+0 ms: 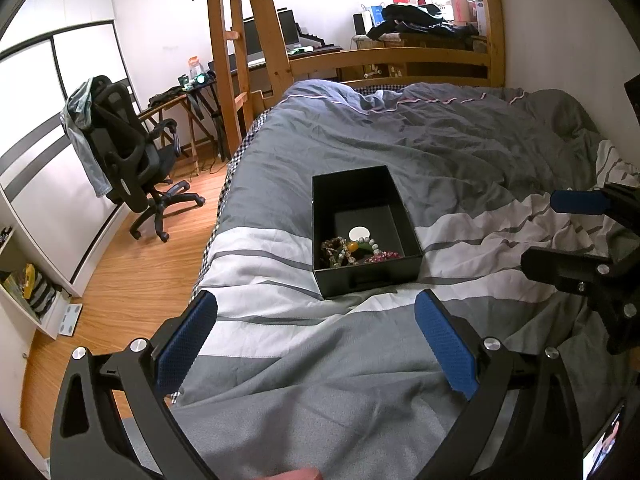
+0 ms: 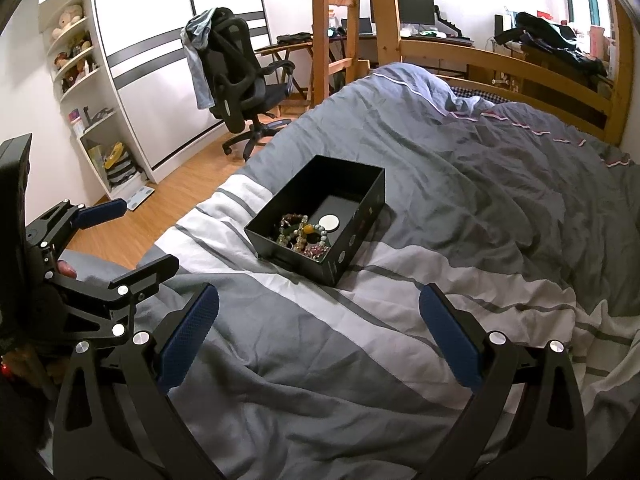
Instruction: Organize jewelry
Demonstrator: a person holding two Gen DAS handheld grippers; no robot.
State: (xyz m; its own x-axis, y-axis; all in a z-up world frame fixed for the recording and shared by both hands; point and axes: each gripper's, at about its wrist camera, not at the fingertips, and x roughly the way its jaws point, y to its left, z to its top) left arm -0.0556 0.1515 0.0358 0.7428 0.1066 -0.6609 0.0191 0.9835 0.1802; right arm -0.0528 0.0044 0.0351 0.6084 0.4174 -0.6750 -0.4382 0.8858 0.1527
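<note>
A black open box (image 1: 366, 276) sits on the grey and white striped duvet; it also shows in the right wrist view (image 2: 352, 236). Inside lie several bead bracelets (image 1: 352, 254) in a tangle and a white round disc (image 1: 359, 233); the bracelets (image 2: 300, 236) and disc (image 2: 329, 223) show in the right wrist view too. My left gripper (image 1: 316, 320) is open and empty, just short of the box's near wall. My right gripper (image 2: 318, 316) is open and empty, to the right of the box. Each gripper appears in the other's view, the right (image 1: 568, 232) and the left (image 2: 132, 236).
The duvet (image 1: 460, 152) is rumpled, with folds on the right. The bed's left edge drops to a wooden floor (image 1: 132, 264). A black office chair (image 1: 132, 152) stands there. A wooden bed frame (image 1: 400, 56) and ladder posts rise beyond the foot.
</note>
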